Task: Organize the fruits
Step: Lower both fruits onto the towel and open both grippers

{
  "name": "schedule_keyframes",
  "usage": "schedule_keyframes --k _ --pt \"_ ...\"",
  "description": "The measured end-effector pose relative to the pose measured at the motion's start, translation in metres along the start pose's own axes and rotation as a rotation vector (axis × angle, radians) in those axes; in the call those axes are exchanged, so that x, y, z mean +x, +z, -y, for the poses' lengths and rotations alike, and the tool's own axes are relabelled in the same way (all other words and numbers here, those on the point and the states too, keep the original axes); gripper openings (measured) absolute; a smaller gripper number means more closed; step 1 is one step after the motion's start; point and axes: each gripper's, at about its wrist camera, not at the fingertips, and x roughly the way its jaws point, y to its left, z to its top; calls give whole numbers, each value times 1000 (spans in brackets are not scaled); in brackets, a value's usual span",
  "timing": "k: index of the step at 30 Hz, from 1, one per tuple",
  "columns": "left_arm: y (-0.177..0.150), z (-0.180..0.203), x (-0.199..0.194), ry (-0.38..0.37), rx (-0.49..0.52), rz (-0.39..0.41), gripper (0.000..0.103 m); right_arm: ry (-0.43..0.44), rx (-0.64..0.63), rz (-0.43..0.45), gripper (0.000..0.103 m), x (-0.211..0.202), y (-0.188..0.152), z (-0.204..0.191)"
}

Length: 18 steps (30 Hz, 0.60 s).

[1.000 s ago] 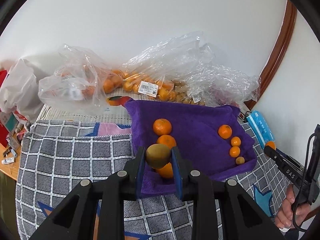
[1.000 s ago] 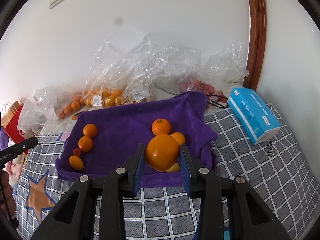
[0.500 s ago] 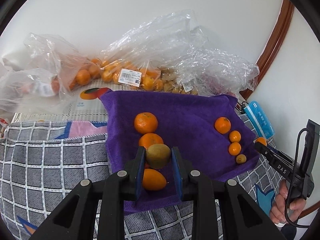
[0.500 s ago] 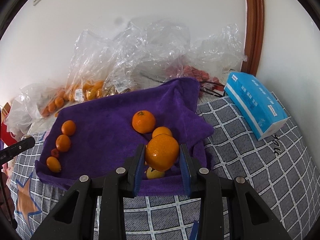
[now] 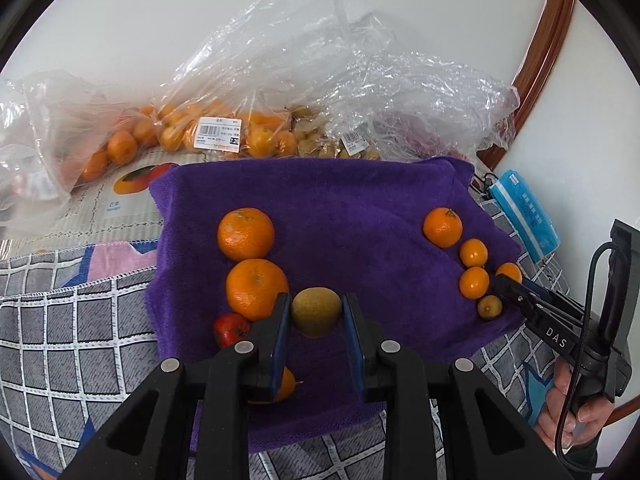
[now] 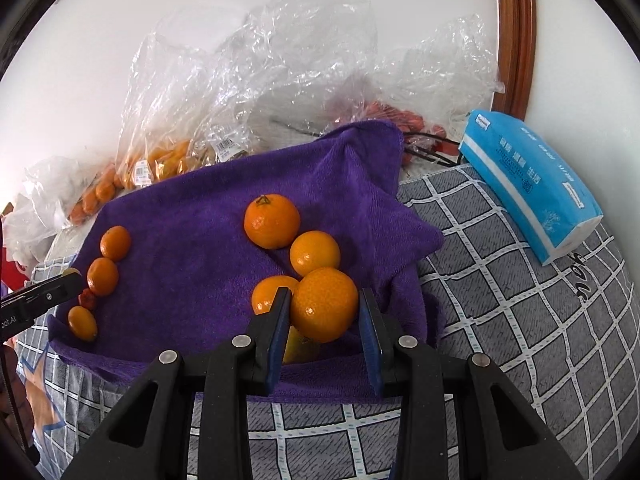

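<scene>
Gripping a brownish-green fruit (image 5: 316,316), probably a kiwi, the left gripper (image 5: 316,322) hangs over the near part of a purple towel (image 5: 352,216), its fingers (image 5: 276,336) pressed against the fruit's two sides. Just to its left runs a column of two large oranges (image 5: 256,288), a small red fruit (image 5: 230,328) and a yellow-orange one partly hidden under the fingers. The right gripper (image 6: 324,312) clamps a round orange (image 6: 324,310) between its blue-padded fingers above the towel's right-hand edge, just in front of a row of three oranges (image 6: 272,220) that lie close together on the cloth; a yellow fruit (image 6: 298,350) peeks out below the held one. The towel lies on a grey checked cover (image 6: 500,300). Clear plastic bags (image 5: 304,92) of oranges and other produce are heaped against the white wall behind, and a blue tissue pack (image 6: 528,184) rests on the cover to the right.
</scene>
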Motion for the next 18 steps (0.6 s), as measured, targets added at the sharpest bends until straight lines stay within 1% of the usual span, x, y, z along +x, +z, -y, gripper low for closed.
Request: schedule_keyframes --k 3,8,10,15,18 --pt "0 7 8 1 15 -17 24 5 -3 -6 33 6 -2 1" --pt "-5 19 18 55 72 -28 25 -3 -18 14 34 5 -3 0" --pt "-7 22 21 66 90 -34 25 -10 -32 21 34 5 -4 -2" --pt "-11 21 26 64 85 -45 25 -32 -56 30 34 4 -4 -5" --pt "-12 20 30 57 78 -52 25 -37 -47 36 34 3 -6 -4"
